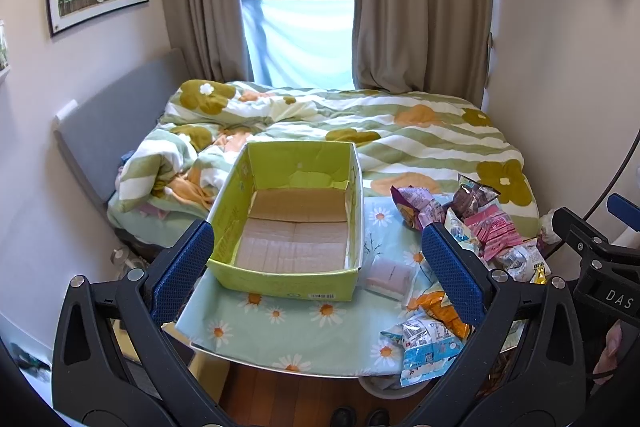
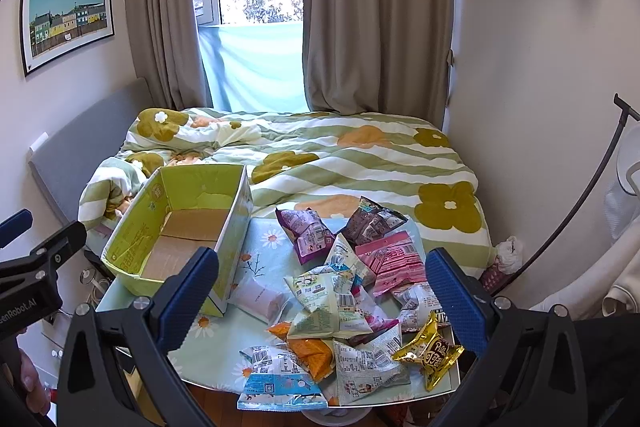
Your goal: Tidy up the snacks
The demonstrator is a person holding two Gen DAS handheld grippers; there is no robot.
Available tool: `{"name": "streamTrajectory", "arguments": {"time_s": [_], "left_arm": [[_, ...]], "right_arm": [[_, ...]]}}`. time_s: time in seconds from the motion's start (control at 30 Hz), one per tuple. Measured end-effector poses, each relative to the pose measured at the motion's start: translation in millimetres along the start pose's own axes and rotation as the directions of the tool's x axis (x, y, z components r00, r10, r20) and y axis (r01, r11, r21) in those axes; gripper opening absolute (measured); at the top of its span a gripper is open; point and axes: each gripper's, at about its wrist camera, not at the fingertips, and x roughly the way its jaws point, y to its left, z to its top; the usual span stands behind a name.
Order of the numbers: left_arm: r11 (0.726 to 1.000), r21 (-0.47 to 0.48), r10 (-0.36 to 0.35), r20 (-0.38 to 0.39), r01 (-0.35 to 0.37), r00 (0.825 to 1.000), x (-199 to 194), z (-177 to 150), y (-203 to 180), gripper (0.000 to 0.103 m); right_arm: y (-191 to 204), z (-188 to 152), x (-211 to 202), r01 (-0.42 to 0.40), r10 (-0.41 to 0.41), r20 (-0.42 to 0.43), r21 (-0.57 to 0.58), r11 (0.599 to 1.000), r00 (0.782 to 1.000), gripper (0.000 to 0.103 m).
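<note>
Left wrist view: left gripper w/ fingers spread wide, holding nothing, hovering at the near end of the box. Box is empty, on the left of the surface; bed behind.

Right wrist view: right gripper also wide apart, empty, over the snacks piled loose on the right, none boxed yet. Blue pack and gold pack sit at the near edge. Risk: a nudge knocks them to the floor; slick, puffy bags may slip or crush.

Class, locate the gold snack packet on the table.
In the right wrist view, the gold packet lies at the table's near right corner, at the edge of the snack pile, beside a white packet.
</note>
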Motion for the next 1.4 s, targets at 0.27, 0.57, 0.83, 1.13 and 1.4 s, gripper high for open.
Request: {"name": "streamTrajectory", "arguments": {"time_s": [0.27,0.57,0.83,1.13,1.4], "left_arm": [[1.0,-0.008,0.007,-0.008,-0.007,1.0,2,-3,2,0.102],[1.0,-0.006,0.017,-0.014,-0.017,1.0,1,-4,6,0.102],[1.0,-0.001,0.013,-0.011,-0.013,1.0,3,-1,9,0.102],[1.0,0.005,0.007,-0.016,-0.007,1.0,6,1,10,0.102],[0.997,0.006,-0.076,-0.135,0.077,0.988,35,-14,5,0.102]], "right_arm": [[2,2,1,-0.008,0.008,-0.004,-0.003,1.0,1.0,0.103],[3,4,3,-0.023,0.023,-0.006,0.0,1.0,1.0,0.103],[5,4,5,-0.023,0.023,-0.001,0.005,1.0,1.0,0.103],[7,5,6,-0.021,0.021,0.0,0.01,1.0,1.0,0.103],[-6,-2,11,-0.001,0.003,-0.02,0.065,0.998,1.0,0.103]]}}
